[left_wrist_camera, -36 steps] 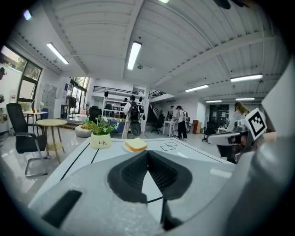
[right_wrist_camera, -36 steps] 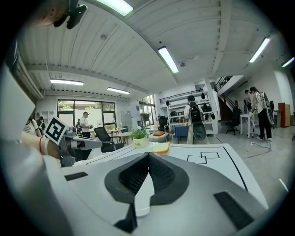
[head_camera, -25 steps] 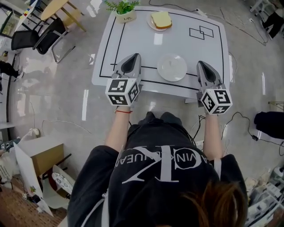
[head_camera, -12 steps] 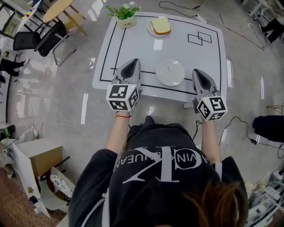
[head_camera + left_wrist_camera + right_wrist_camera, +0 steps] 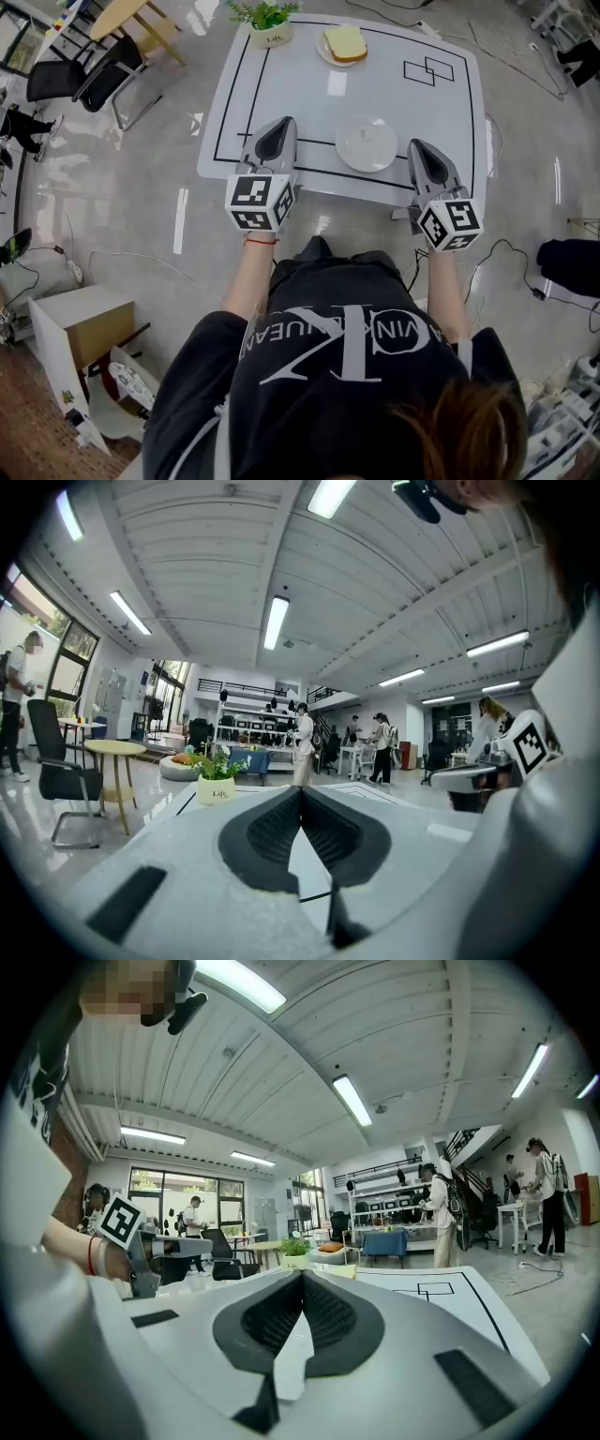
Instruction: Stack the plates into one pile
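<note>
**Tongs state.** Left tongs (image 5: 278, 125): jaws fully together, nothing between them. Right tongs (image 5: 419, 146): jaws fully together, nothing held. Both hang roughly level over the near edge of the desk (image 5: 281, 84) and touch no plate.

**Task items.** A white plate (image 5: 366, 143) lies on the desk between the two tongs, just ahead of their tips and nearer the right tongs. A second plate carrying a slice of bread (image 5: 344, 44) lies well beyond both tongs, at the far edge, near a potted plant (image 5: 265, 21).

**Step in hand.** No grip is in progress. The head view does not settle whether the white plate is one plate or several already nested. The scene therefore fits two stages:
- a finished pile, with the bread plate left out of it;
- two plates lying well apart.

Should a plate be taken up, the jaws must part first and then meet its rim from the side.

**View comparison.**
- Only the head view shows both plates and their spacing.
- Each gripper view shows the pads (image 5: 267, 836) meeting along their length, which the housings hide from the head view.
- Neither gripper view shows the white plate.
</note>
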The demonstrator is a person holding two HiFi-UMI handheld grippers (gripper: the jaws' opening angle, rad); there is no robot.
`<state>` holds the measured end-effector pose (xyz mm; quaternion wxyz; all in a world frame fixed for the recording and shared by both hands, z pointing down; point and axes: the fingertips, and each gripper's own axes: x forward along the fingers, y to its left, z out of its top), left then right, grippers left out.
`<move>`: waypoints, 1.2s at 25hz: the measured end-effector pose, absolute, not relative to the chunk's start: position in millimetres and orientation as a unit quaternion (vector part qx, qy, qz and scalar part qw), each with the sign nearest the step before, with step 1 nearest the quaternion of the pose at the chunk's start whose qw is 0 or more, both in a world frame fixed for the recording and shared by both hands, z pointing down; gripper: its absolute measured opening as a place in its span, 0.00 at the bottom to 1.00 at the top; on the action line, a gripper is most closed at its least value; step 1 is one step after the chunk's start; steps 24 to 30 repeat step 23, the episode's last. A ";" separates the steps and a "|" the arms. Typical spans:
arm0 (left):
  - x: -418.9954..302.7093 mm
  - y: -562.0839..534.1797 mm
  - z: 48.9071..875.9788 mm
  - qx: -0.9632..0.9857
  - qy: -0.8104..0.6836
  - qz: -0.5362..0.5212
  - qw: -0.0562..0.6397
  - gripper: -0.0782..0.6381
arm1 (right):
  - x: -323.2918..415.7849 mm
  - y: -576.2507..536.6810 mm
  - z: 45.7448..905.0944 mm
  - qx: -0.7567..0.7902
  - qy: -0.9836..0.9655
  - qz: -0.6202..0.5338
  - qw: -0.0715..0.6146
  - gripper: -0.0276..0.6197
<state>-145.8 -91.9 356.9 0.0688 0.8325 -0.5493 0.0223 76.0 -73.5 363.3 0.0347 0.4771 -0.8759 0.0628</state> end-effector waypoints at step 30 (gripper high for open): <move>-145.8 -89.3 345.6 0.839 -0.543 0.016 0.024 0.12 | 80.3 -73.0 358.0 0.490 -0.870 0.051 0.027 0.05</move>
